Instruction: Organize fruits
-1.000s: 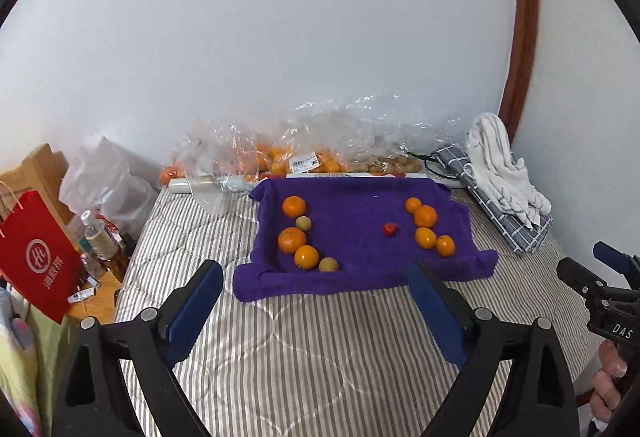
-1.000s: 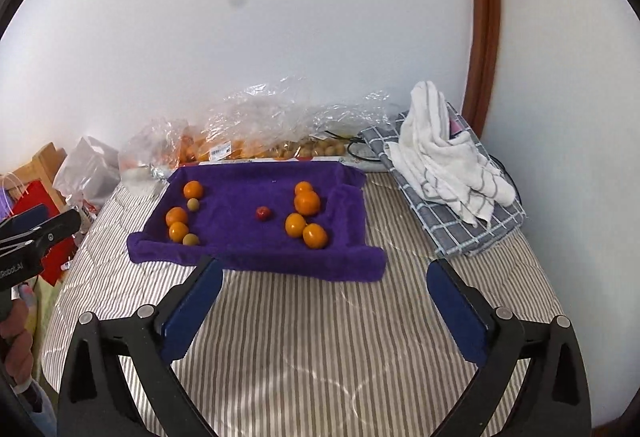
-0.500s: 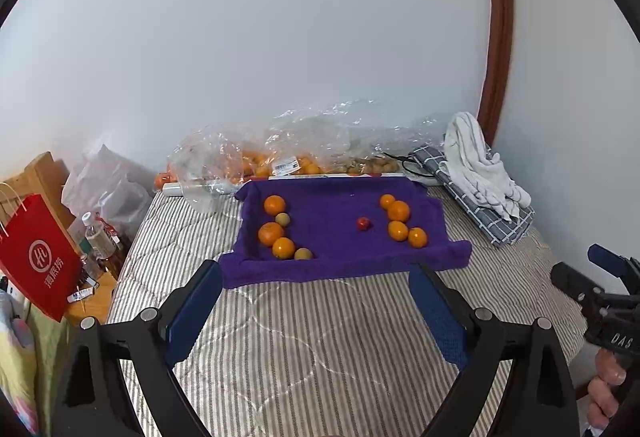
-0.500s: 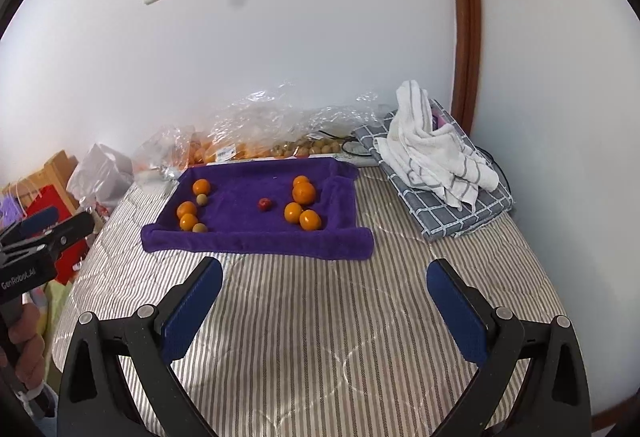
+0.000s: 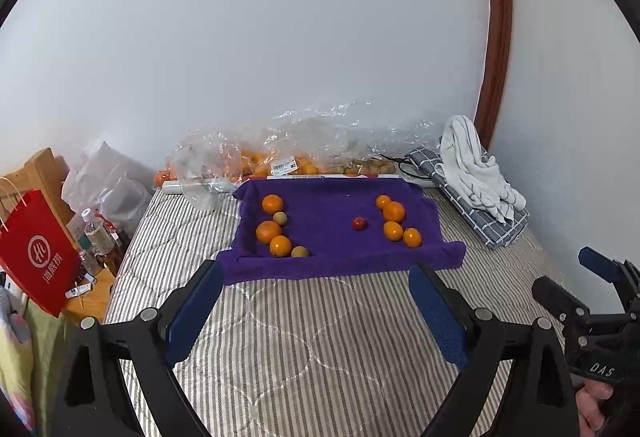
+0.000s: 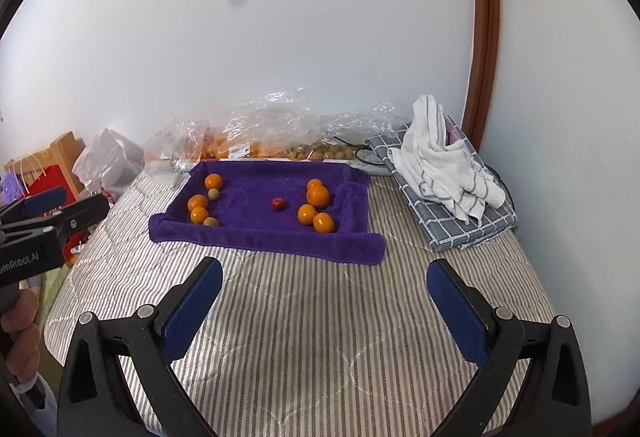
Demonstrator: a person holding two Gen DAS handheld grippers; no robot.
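You can't tell how many fruits sit in the crinkly plastic bags (image 5: 304, 153) by the wall; they blur together. Your right claw (image 6: 324, 301) is wide open and holds nothing. Your left claw (image 5: 316, 301) is wide open and empty too. The purple towel (image 5: 332, 233) lies ahead of both claws, well apart, on the striped bed (image 6: 320, 317). On it you have 7 oranges (image 5: 394, 212), 2 small brown fruits (image 5: 280, 218) and 1 red fruit (image 6: 278, 203) in the middle.
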